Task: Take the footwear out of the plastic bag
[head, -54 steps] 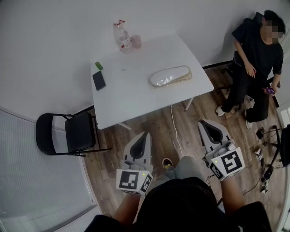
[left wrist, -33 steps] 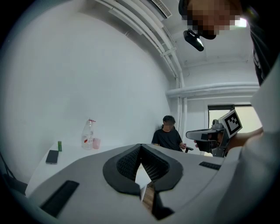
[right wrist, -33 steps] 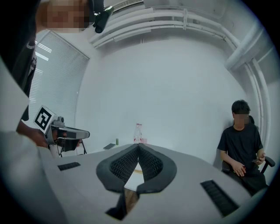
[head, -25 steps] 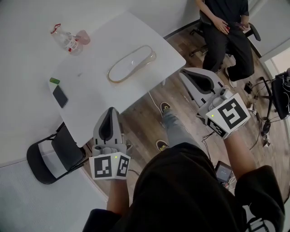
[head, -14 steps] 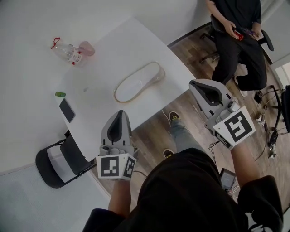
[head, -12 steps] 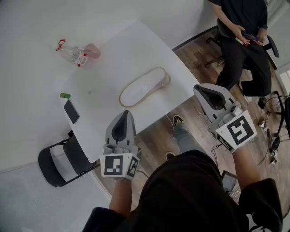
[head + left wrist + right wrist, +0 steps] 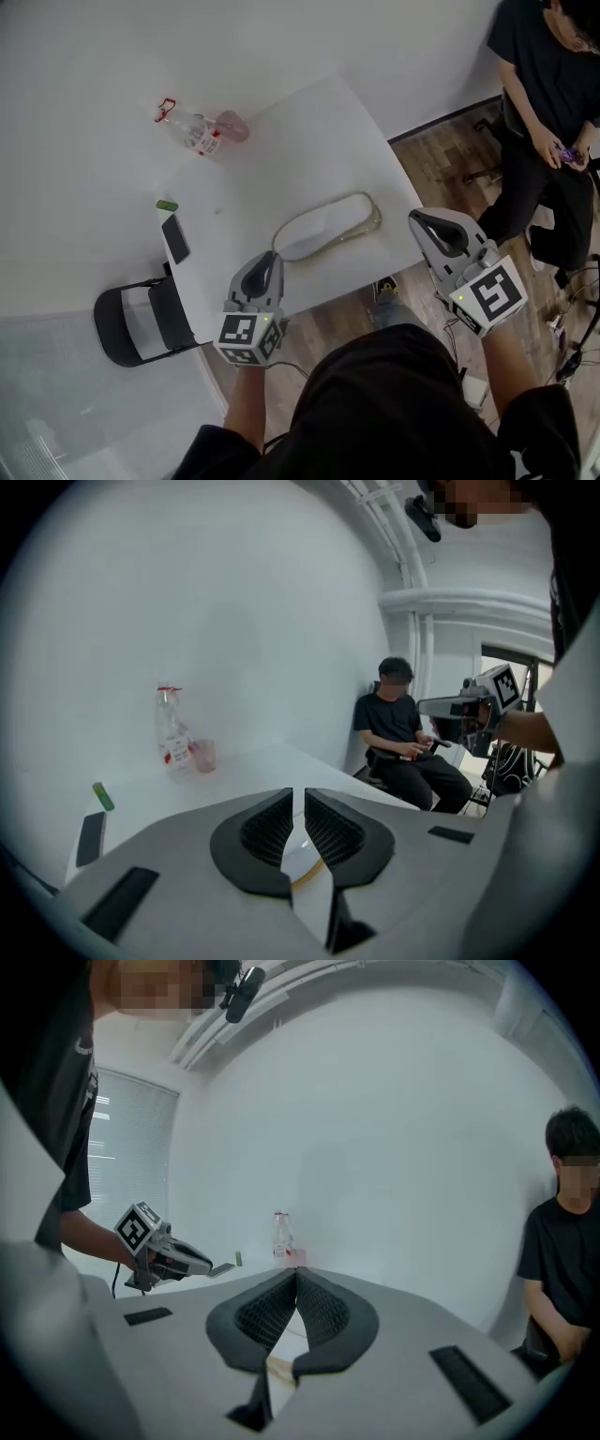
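We finding no readable text. Bottle (image 7: 192, 132) label, by table (image 7: 309, 150) far edge: print too small. Left gripper (image 7: 270, 256), right gripper (image 7: 419, 218) cubes showing square markers only.

white desk (image 7: 309, 141), near edge: clear plastic bag (image 7: 364, 214) with footwear (image 7: 317, 231) in it
far corner: clear plastic bottle (image 7: 192, 131) right beside pink cup (image 7: 232, 126)
left edge: black phone (image 7: 174, 238)

Left claw (image 7: 269, 255), right claw (image 7: 419, 218): closed, empty

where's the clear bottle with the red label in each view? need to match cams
Head view: bottle, upper left of centre.
Left gripper view: left of centre, mid-height.
Right gripper view: small, near the centre.
Landmark: pink cup close beside it in all three views.
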The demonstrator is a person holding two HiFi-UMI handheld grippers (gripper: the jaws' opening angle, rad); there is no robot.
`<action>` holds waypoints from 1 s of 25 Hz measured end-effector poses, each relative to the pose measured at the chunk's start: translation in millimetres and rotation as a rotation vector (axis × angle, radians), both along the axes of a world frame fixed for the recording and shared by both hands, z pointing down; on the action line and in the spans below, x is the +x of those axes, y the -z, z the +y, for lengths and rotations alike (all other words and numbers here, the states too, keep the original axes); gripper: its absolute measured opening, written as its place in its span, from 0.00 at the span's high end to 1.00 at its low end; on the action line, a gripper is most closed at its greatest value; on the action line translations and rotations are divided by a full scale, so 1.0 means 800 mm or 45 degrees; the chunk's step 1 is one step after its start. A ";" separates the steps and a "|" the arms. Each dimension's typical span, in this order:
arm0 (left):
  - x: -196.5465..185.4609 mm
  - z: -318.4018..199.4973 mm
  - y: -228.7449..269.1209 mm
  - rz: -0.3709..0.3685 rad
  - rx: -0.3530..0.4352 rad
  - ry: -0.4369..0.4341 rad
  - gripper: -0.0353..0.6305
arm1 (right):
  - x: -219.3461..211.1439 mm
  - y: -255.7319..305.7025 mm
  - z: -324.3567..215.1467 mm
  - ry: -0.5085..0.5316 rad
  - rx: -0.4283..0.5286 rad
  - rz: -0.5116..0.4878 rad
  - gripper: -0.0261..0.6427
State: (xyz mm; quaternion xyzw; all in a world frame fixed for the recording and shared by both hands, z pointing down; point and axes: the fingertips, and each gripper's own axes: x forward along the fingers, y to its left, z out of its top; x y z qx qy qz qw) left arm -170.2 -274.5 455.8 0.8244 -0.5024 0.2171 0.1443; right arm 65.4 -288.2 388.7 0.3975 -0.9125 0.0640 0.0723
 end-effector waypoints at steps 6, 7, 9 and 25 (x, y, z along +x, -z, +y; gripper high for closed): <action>-0.037 -0.019 -0.060 -0.079 -0.187 0.071 0.63 | -0.018 -0.016 -0.035 0.125 -0.039 -0.051 0.94; -0.041 -0.019 -0.068 -0.087 -0.211 0.077 0.61 | -0.022 -0.017 -0.037 0.141 -0.040 -0.060 0.94; -0.044 -0.018 -0.084 -0.101 -0.254 0.082 0.57 | -0.025 -0.021 -0.041 0.165 -0.046 -0.074 0.94; -0.084 -0.028 -0.217 0.246 -0.790 0.147 0.40 | -0.035 -0.041 -0.067 0.130 -0.097 -0.009 0.94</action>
